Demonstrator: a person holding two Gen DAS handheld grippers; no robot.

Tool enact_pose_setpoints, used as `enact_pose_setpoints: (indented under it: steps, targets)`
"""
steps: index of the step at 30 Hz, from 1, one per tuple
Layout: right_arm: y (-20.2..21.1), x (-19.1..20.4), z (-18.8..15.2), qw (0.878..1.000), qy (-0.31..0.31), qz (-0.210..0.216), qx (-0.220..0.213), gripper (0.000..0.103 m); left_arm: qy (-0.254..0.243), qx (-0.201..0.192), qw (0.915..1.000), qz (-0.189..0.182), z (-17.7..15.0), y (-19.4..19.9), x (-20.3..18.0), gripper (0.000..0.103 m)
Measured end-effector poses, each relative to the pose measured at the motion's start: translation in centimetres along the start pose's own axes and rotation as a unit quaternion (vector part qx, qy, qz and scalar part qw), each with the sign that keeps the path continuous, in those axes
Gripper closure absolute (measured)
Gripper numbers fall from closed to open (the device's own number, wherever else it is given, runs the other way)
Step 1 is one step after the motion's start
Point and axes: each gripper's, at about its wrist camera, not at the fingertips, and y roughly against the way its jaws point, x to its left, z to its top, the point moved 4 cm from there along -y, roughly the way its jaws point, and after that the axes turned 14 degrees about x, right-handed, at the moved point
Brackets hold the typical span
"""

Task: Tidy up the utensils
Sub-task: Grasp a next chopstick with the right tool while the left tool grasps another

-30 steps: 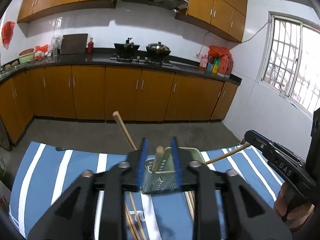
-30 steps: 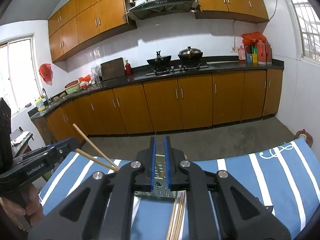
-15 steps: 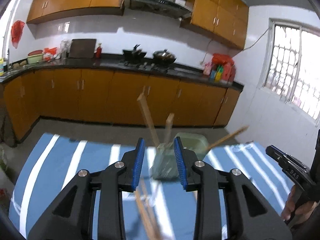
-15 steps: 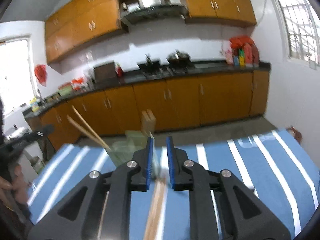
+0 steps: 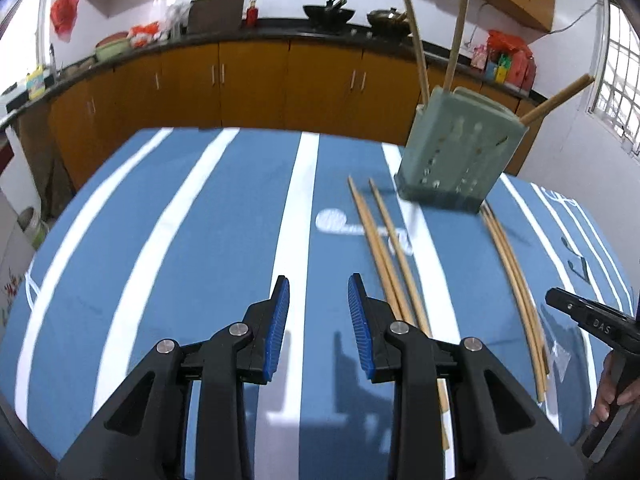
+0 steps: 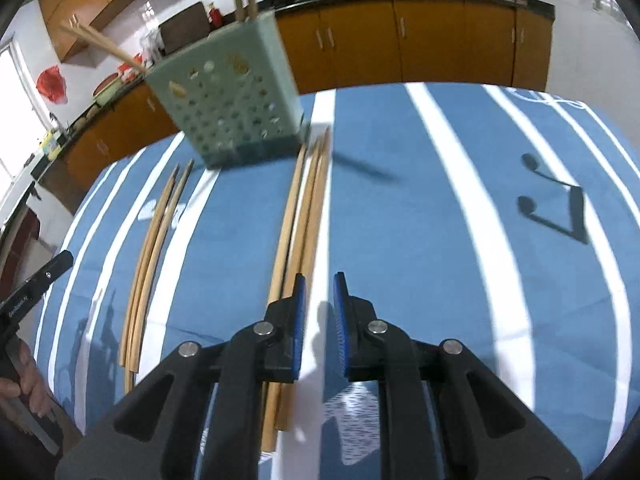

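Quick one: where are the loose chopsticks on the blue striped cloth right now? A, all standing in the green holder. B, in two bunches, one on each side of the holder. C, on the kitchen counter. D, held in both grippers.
B: two chopstick bunches lie on the cloth, either side of the holder.

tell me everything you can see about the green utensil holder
The green utensil holder is a pale green box, plastic by the look of it, with rows of round holes in its walls and a darker base. It stands upright near the far edge of the blue striped tablecloth. Several chopsticks stick out of its open top, leaning different ways. More chopsticks lie on the cloth on both sides of it. No gripper touches it.
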Motion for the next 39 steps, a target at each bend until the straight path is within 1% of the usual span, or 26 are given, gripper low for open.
enact_pose_setpoints:
  steps: [5, 11, 12, 13, 17, 19, 21, 24, 26, 32, 39]
  targets:
    - [-1.4, 0.6, 0.1, 1.000, 0.008, -0.008, 0.015, 0.087, 0.003, 0.012, 0.9999, -0.007, -0.7, -0.6, -0.3, 0.071]
    - [-1.4, 0.4, 0.3, 0.999, 0.012, -0.038, 0.010, 0.089, -0.002, 0.019, 0.9997, -0.013, -1.1, -1.2, -0.8, 0.071]
    - [-1.5, 0.1, 0.3, 0.999, 0.009, -0.053, 0.011, 0.090, -0.002, 0.021, 0.9997, -0.016, -1.1, -1.3, -0.9, 0.071]
    - [-1.4, -0.3, 0.4, 0.998, 0.005, -0.055, 0.009, 0.093, -0.001, 0.022, 0.9996, -0.018, -1.1, -1.4, -1.0, 0.072]
    - [-1.2, -1.3, 0.4, 0.998, -0.004, -0.062, 0.007, 0.093, -0.002, 0.030, 0.9990, -0.034, -1.3, -1.7, -1.5, 0.072]
    - [-1.3, -1.6, 0.5, 0.997, -0.006, -0.073, 0.004, 0.093, -0.006, 0.036, 0.9984, -0.043, -1.4, -1.9, -1.9, 0.072]
    - [-1.2, -2.3, 0.6, 0.997, -0.026, -0.079, -0.001, 0.093, -0.012, 0.041, 0.9977, -0.052, -1.5, -2.2, -2.5, 0.072]
    - [-1.0, -3.2, 0.7, 0.996, -0.046, -0.074, -0.005, 0.095, -0.024, 0.051, 0.9967, -0.059, -1.7, -2.7, -3.5, 0.072]
    - [-1.0, -3.2, 0.6, 0.996, -0.042, -0.076, -0.005, 0.095, -0.032, 0.059, 0.9960, -0.058, -1.9, -3.2, -4.2, 0.072]
    - [-1.0, -3.1, 0.5, 0.996, -0.036, -0.079, -0.007, 0.095, -0.053, 0.081, 0.9944, -0.044, -2.6, -4.4, -5.4, 0.080]
    - [-1.0, -2.9, 0.4, 0.997, -0.030, -0.075, -0.005, 0.094, -0.063, 0.080, 0.9947, -0.016, -2.2, -4.9, -6.1, 0.081]
